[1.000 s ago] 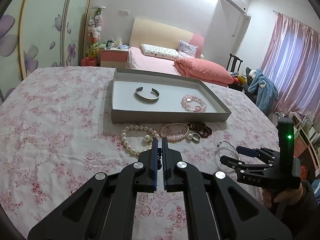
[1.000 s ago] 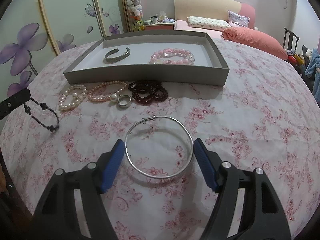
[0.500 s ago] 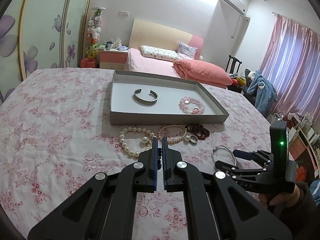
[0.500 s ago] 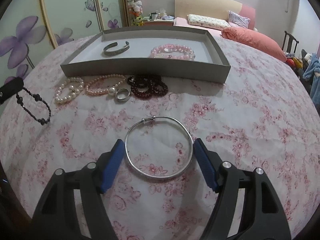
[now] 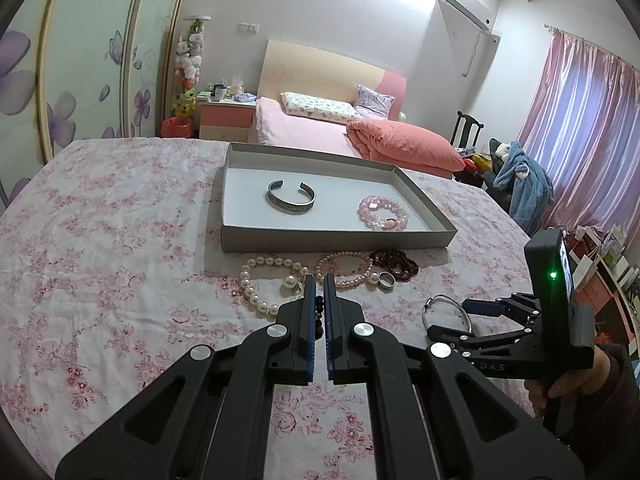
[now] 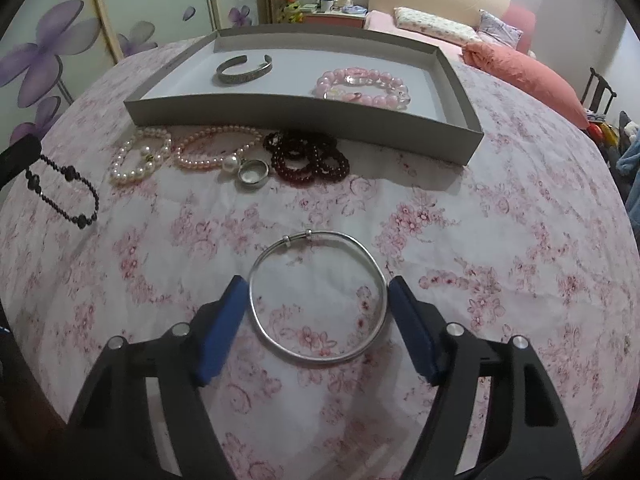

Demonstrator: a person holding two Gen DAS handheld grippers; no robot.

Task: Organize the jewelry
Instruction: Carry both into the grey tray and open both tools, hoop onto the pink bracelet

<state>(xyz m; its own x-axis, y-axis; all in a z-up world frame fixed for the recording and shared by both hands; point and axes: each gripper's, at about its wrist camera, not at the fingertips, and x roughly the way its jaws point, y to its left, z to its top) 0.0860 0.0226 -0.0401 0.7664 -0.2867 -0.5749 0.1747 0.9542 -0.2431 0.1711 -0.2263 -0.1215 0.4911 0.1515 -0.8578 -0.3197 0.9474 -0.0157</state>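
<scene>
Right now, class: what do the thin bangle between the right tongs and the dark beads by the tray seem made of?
Thin bangle: probably polished silver-coloured metal; it glints. Dark beads: glossy deep red, maybe stone or glass; unclear.

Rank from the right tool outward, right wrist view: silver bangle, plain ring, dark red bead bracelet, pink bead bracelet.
1. Silver bangle: between the right tool's fingers, on the cloth.
2. Plain ring: left of centre, before the tray.
3. Dark red bead bracelet: just beyond, beside the ring.
4. Pink bead bracelet: inside the tray, right side.
</scene>
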